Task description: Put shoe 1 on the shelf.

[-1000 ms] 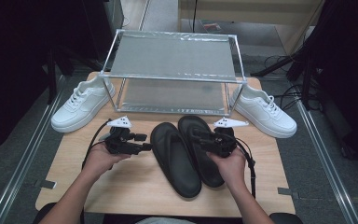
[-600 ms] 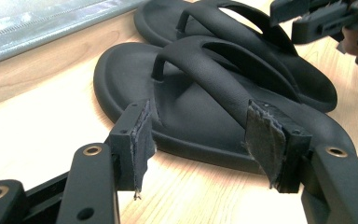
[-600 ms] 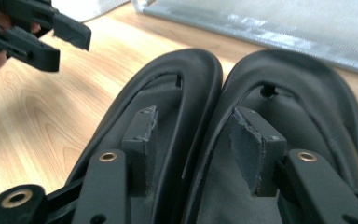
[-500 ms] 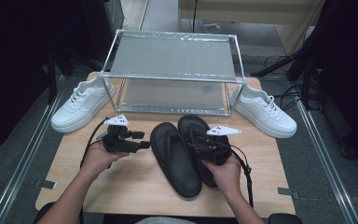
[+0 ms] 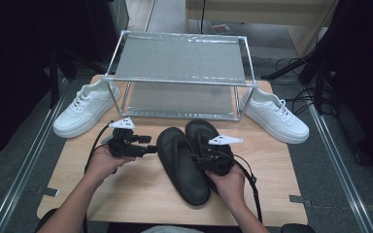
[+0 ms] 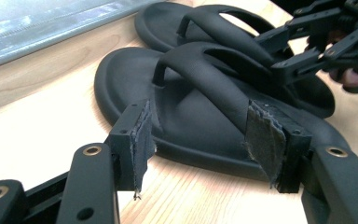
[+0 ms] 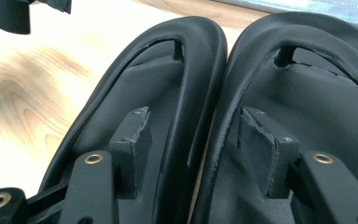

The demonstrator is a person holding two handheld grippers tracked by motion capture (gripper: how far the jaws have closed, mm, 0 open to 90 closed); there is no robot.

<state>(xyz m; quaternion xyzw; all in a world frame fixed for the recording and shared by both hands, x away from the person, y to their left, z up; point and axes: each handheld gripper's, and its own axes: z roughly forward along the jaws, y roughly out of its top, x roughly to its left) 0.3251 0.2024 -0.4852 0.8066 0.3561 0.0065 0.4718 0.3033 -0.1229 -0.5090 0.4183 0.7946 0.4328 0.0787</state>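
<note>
Two black sandals [image 5: 190,160] lie side by side, touching, at the centre of the bench [image 5: 141,194]; no writing on them seems readable. The right gripper [image 5: 205,156] has just been opening, its fingers [image 7: 133,140] apart over both sandals' inner edges. The left gripper [image 5: 148,145], fingers apart, sits just left of them. Two white sneakers [image 5: 85,110] flank a wire rack [image 5: 179,77]; bare wood fills the lower left.

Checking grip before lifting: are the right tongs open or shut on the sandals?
Open. The right tongs have just been opening; their pads straddle both black sandals' adjoining edges without pressing.
</note>
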